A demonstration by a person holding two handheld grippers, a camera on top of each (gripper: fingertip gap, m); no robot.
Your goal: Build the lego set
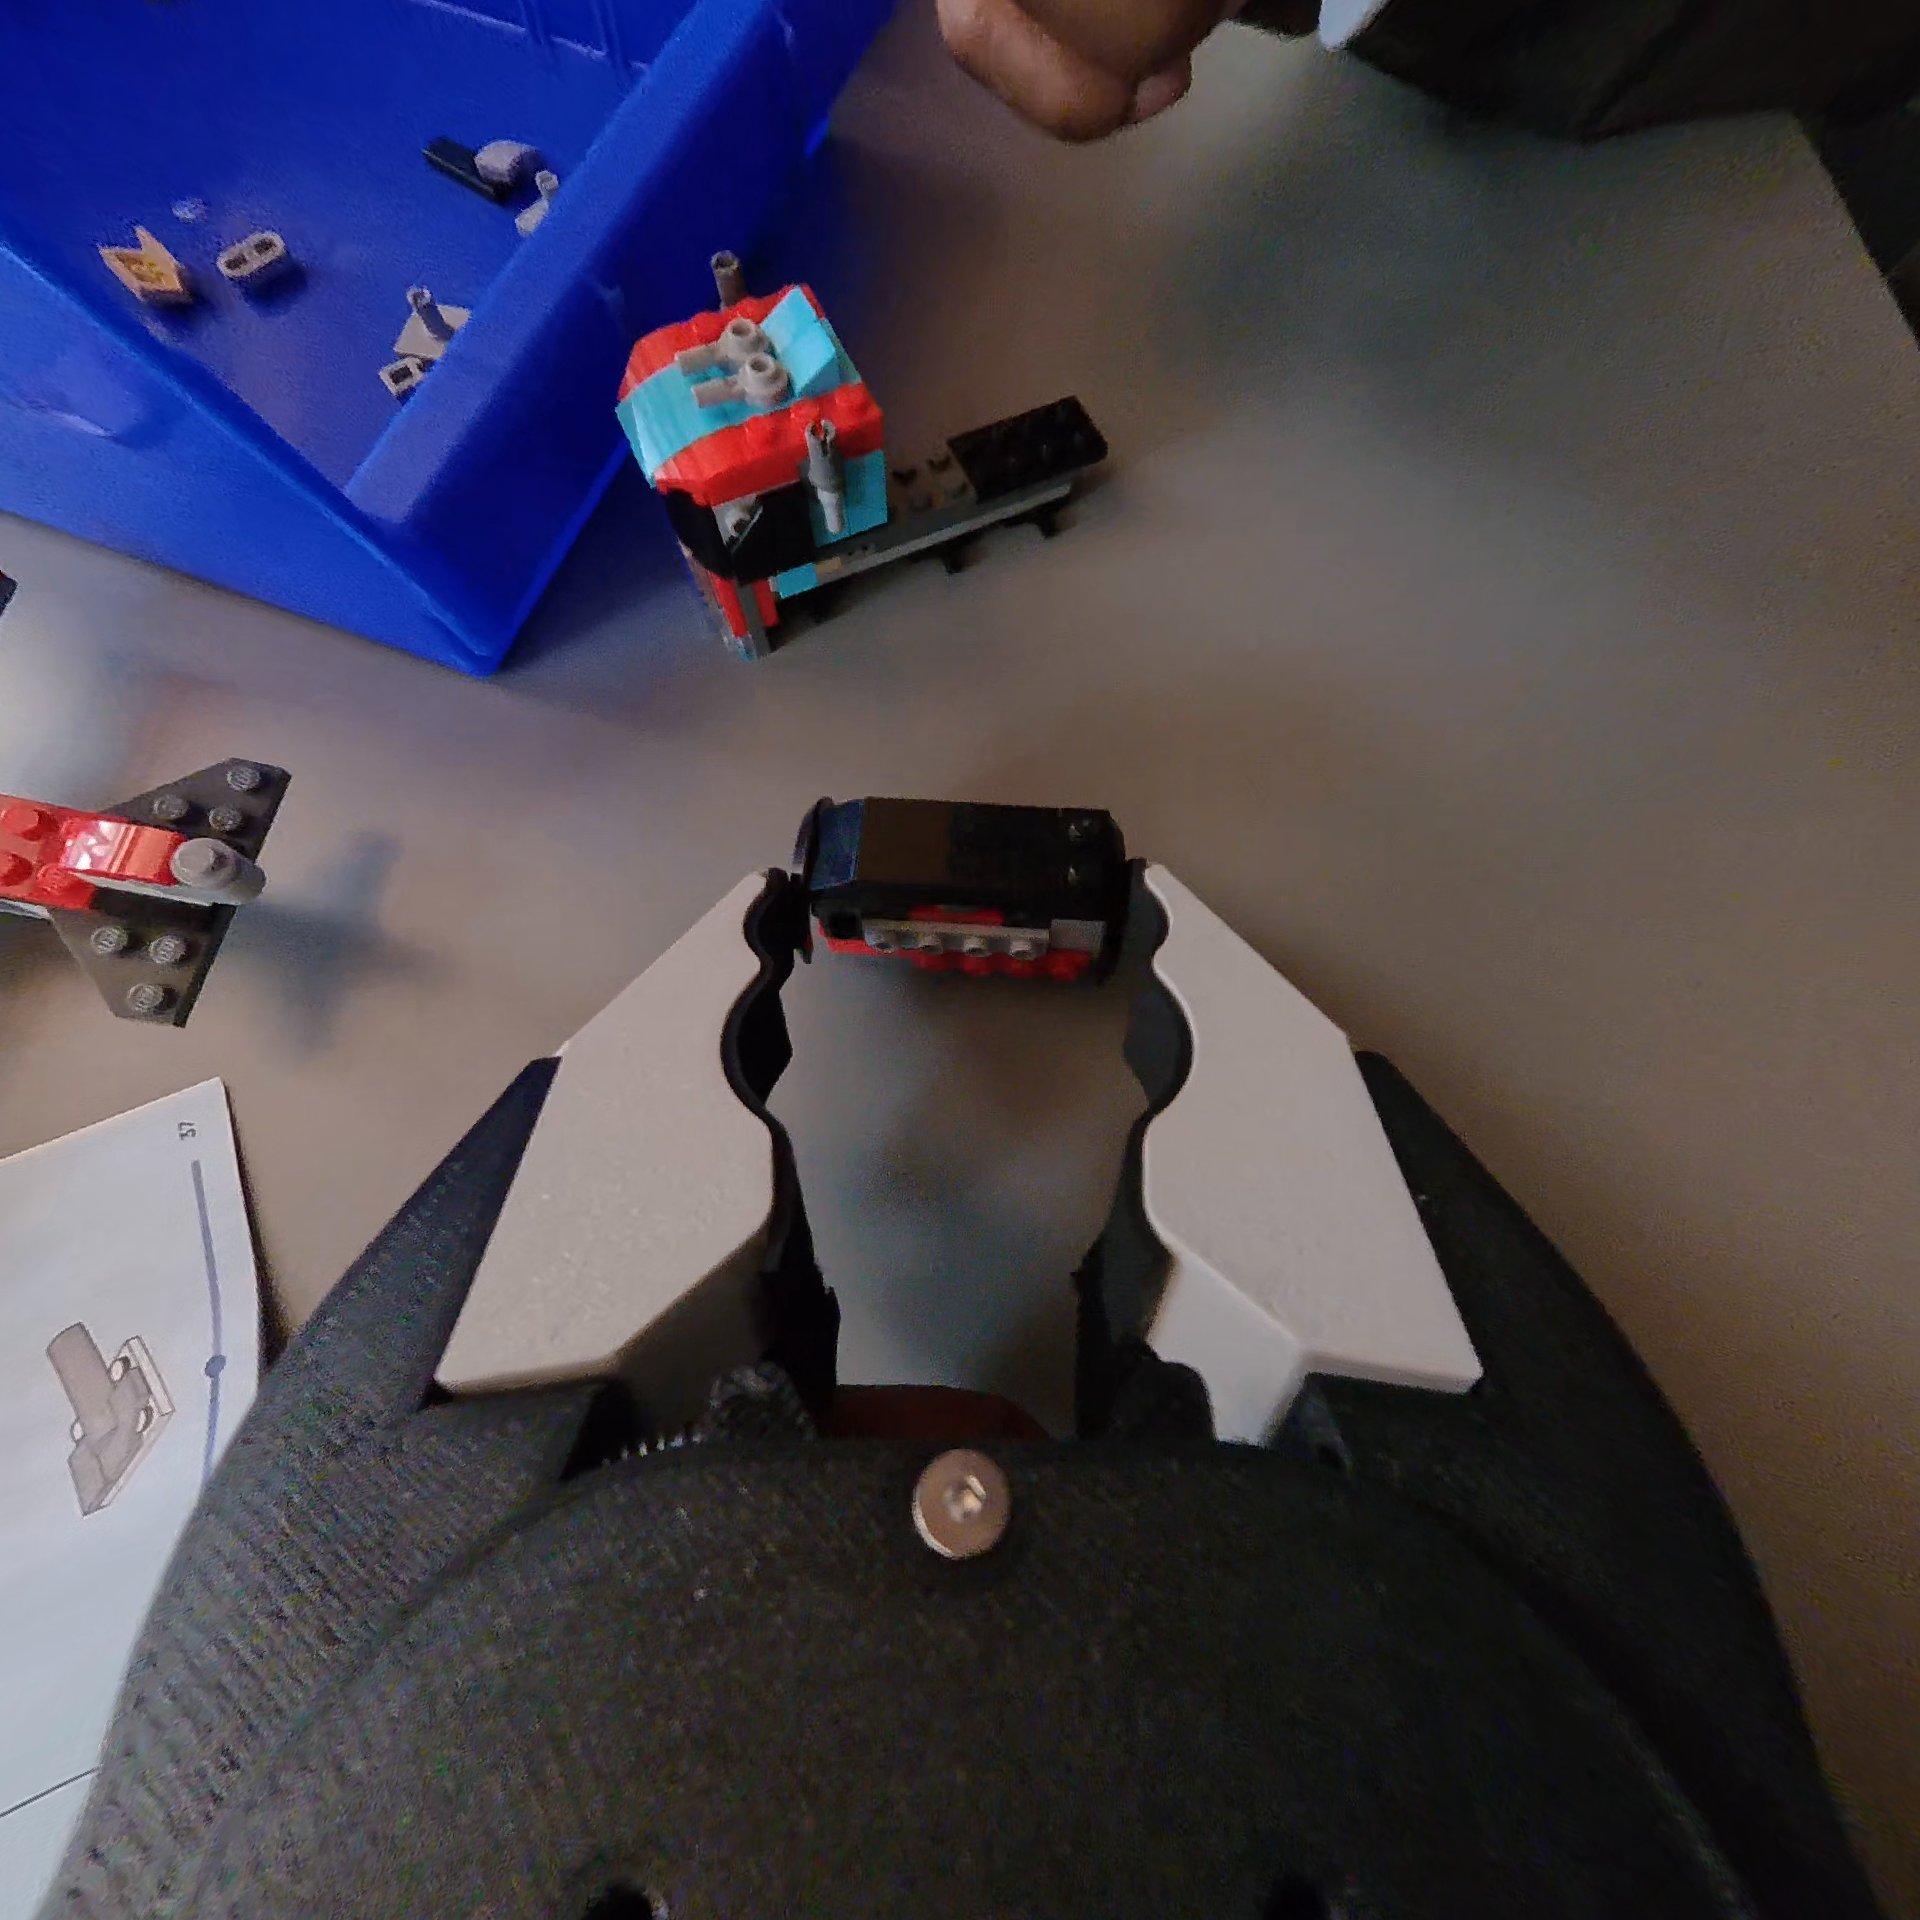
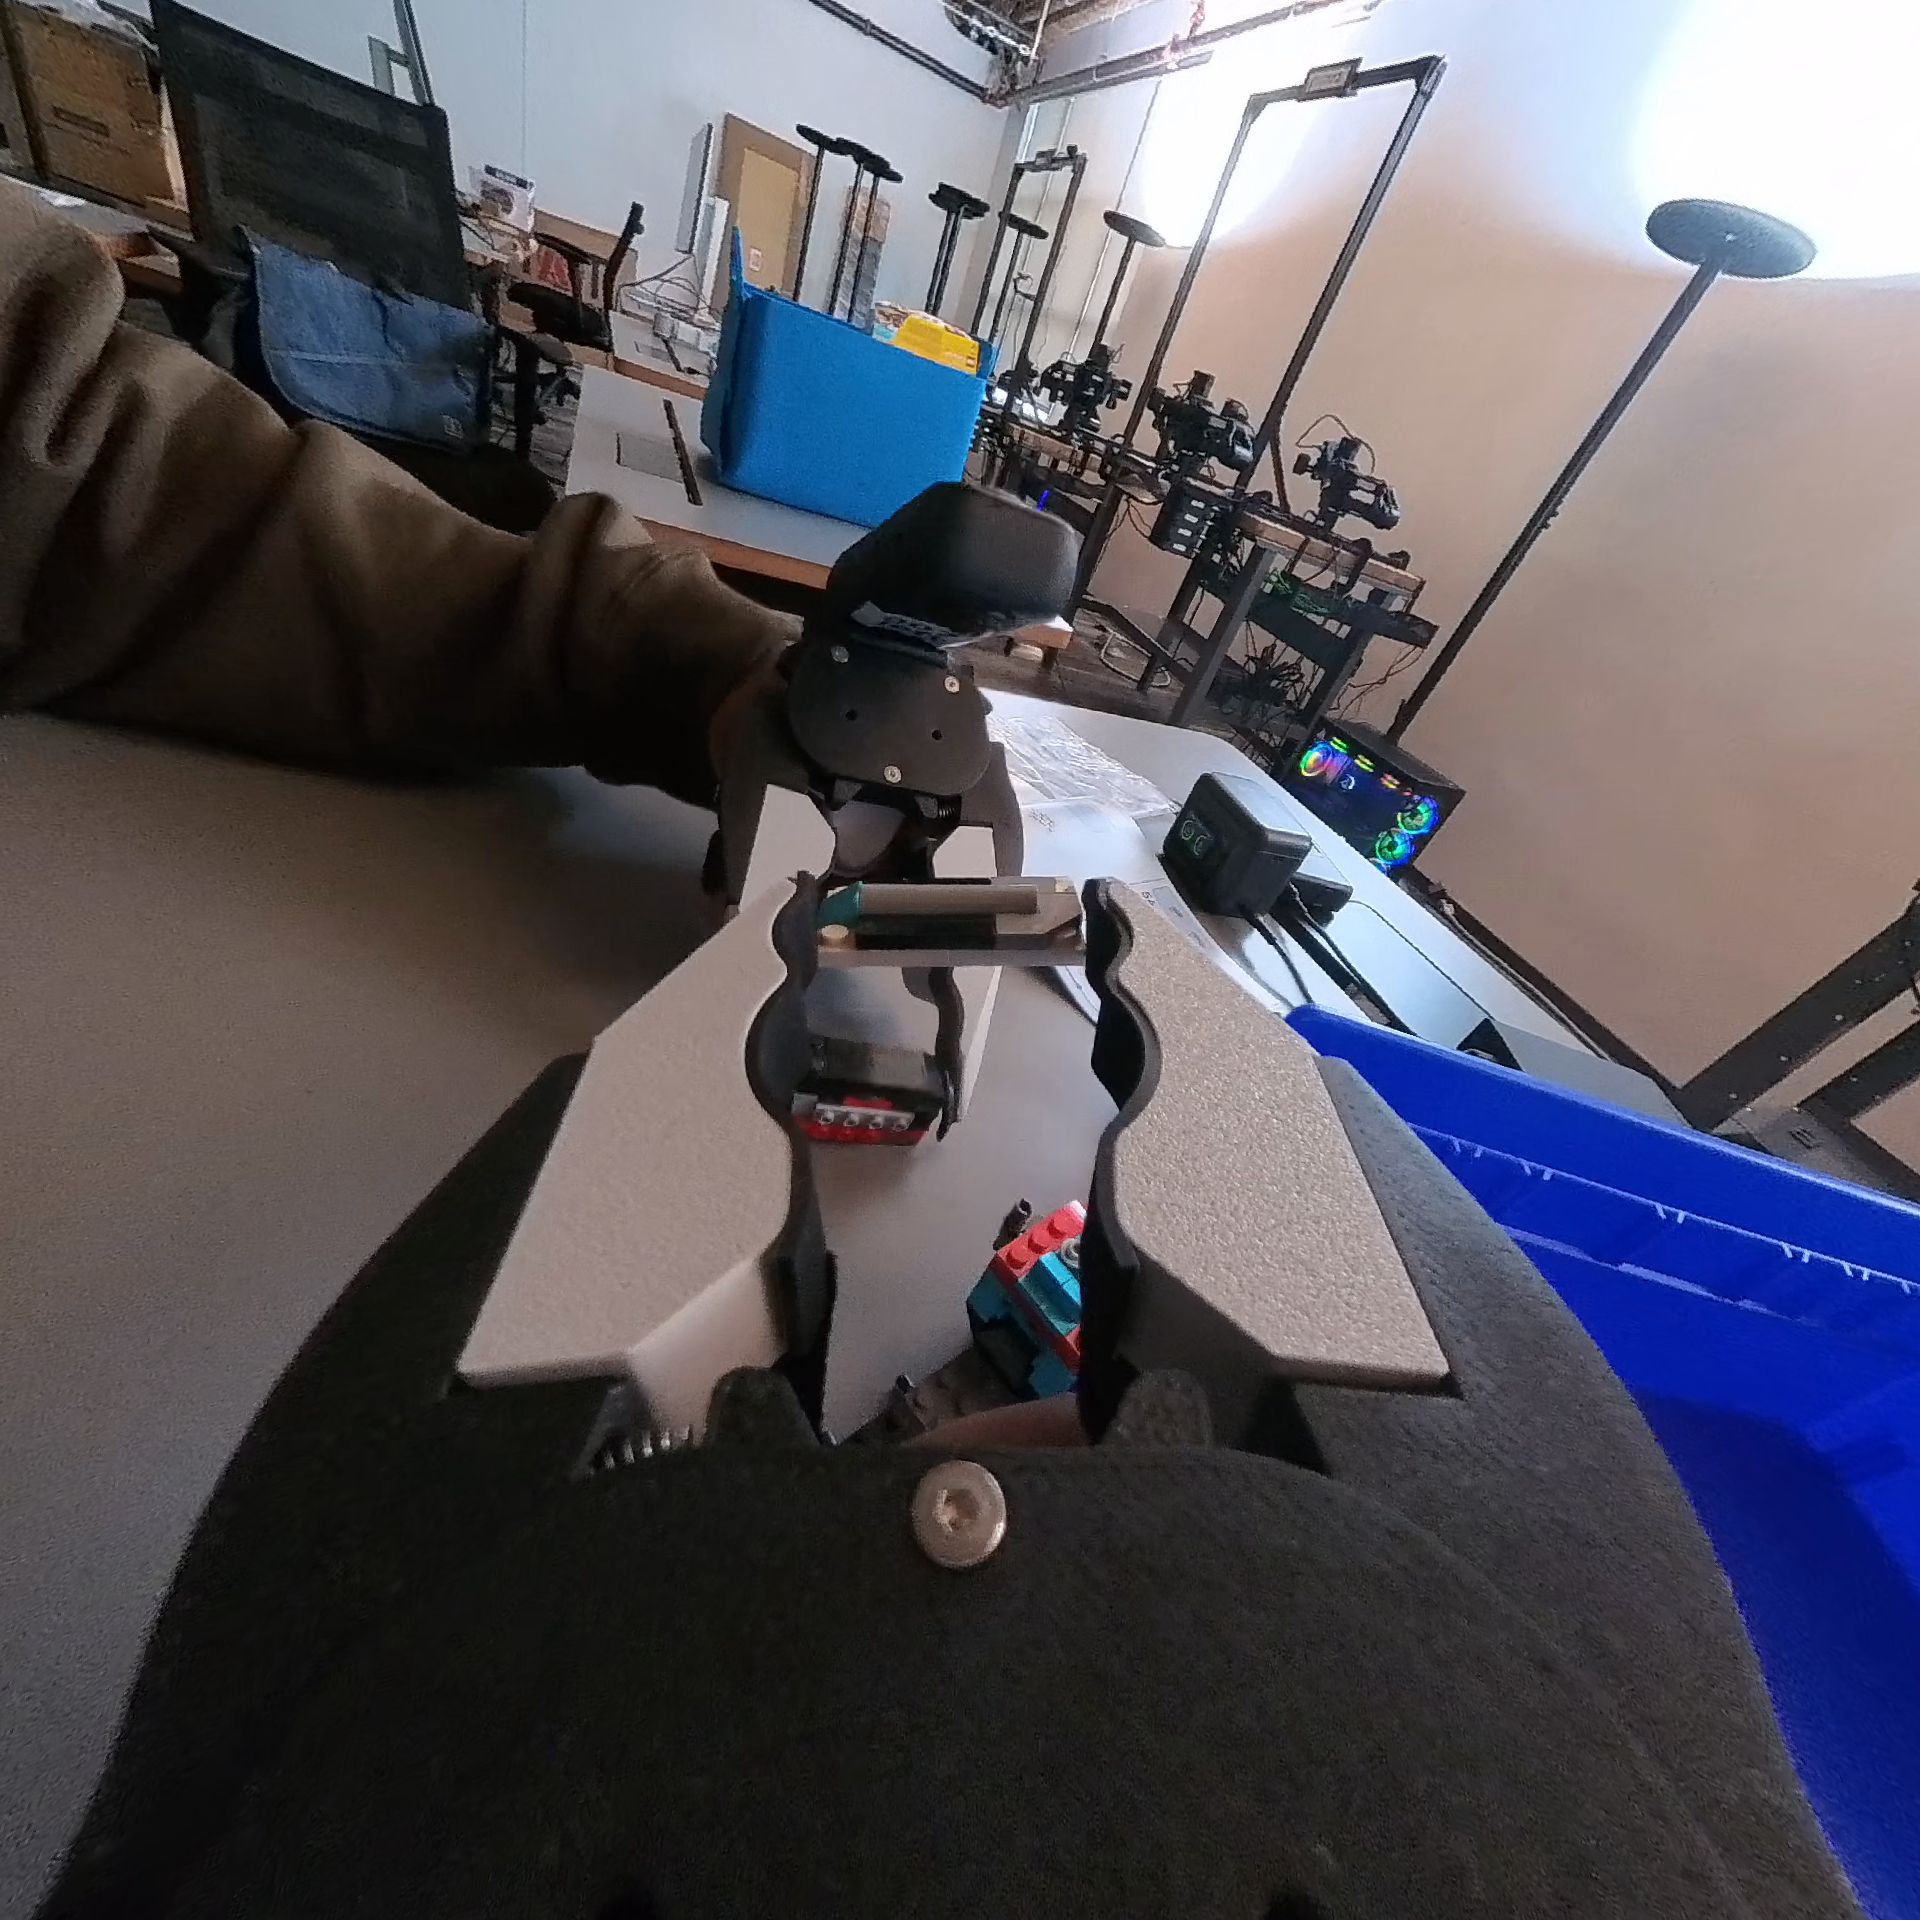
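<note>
Two tools are at work over the grey table (image 1: 1351,675). Left tool (image 1: 961,914) comes in low, its fingers set on either end of a small black brick block with a red and grey studded underside (image 1: 961,883); both pads look pressed against it, and in the right wrist view the same block (image 2: 862,1101) sits right at the table surface between those fingers. Right tool (image 2: 940,930) is up higher, clamped at a middling width on a flat grey plate assembly carrying a grey rod, a black strip and a teal tip (image 2: 935,925), gripped end to end and held level.

Beyond the left tool stands a red, turquoise and black brick build on a long grey base (image 1: 769,436), just beside the blue bin (image 1: 436,582), which has a few loose grey bits in it. Off to the left lies a red and dark grey winged piece (image 1: 145,883), with an instruction sheet (image 1: 104,1351) nearer the camera. A hand (image 1: 1060,62) shows at the top edge. A black power adapter (image 2: 1242,836) sits farther along the table.
</note>
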